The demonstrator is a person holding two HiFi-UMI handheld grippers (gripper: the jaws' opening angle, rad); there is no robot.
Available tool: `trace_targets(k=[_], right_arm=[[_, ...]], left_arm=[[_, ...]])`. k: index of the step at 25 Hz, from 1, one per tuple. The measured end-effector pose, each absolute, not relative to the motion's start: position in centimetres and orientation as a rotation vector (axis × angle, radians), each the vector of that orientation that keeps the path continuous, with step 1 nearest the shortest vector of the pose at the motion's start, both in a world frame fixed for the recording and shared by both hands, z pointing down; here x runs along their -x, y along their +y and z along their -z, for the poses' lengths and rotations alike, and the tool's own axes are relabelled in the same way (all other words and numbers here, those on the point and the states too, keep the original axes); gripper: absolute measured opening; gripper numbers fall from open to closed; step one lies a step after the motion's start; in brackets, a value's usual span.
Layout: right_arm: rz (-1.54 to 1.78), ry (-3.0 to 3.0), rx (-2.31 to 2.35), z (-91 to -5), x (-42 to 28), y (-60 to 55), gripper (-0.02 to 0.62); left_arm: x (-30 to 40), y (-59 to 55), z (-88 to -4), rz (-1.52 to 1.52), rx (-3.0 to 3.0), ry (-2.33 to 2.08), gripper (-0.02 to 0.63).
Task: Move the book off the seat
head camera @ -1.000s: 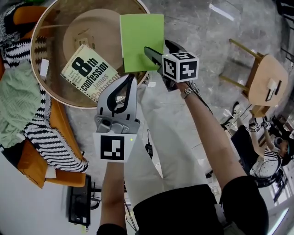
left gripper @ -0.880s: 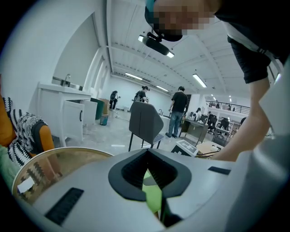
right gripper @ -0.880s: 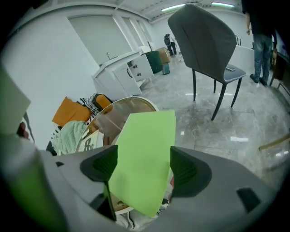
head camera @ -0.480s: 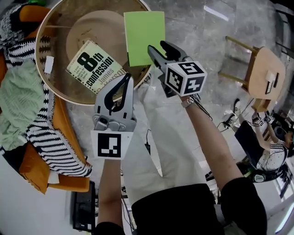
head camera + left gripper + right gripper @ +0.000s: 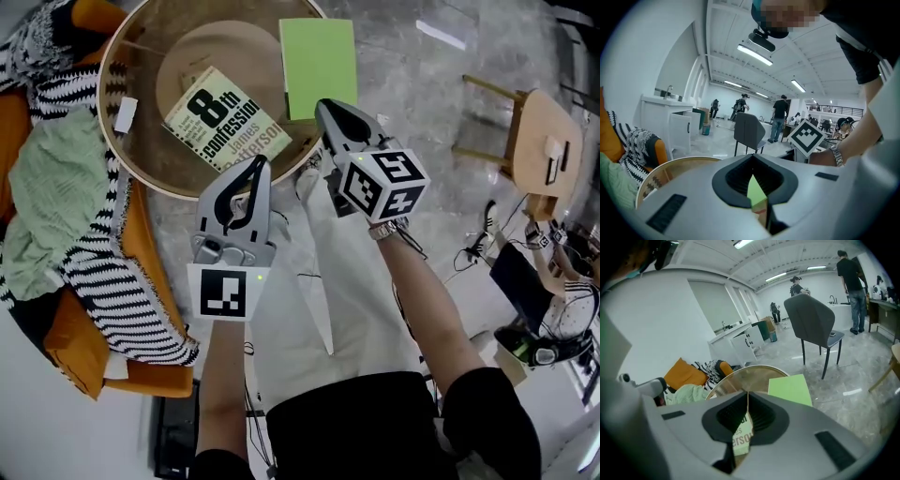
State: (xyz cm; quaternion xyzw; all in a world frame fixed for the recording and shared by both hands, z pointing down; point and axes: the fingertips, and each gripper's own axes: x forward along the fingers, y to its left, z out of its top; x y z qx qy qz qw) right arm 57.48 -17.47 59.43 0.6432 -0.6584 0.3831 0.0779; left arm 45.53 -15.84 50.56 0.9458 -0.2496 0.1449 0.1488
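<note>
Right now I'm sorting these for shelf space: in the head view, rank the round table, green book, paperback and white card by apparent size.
1. The round table, clearly largest.
2. The green book and the paperback: about alike, so no ranking between them.
3. The white card, smallest.

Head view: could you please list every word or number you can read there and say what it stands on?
"8th confession": cover of the book.
"James": same cover, below the title; the line under it is not clear enough to read.
Too small to read: the white tag.
No print shows on the green book.
</note>
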Motion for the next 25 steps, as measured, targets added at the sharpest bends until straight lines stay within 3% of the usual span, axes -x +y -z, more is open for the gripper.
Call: trace_targets(k=[25], right_arm=[[-0.897,-2.352,-1.845,-38.1,-43.3,-11.4,0.014]], left_arm=[[-34.0,-10.6,-36.6,-0.160,-2.730,-0.913,0.008]])
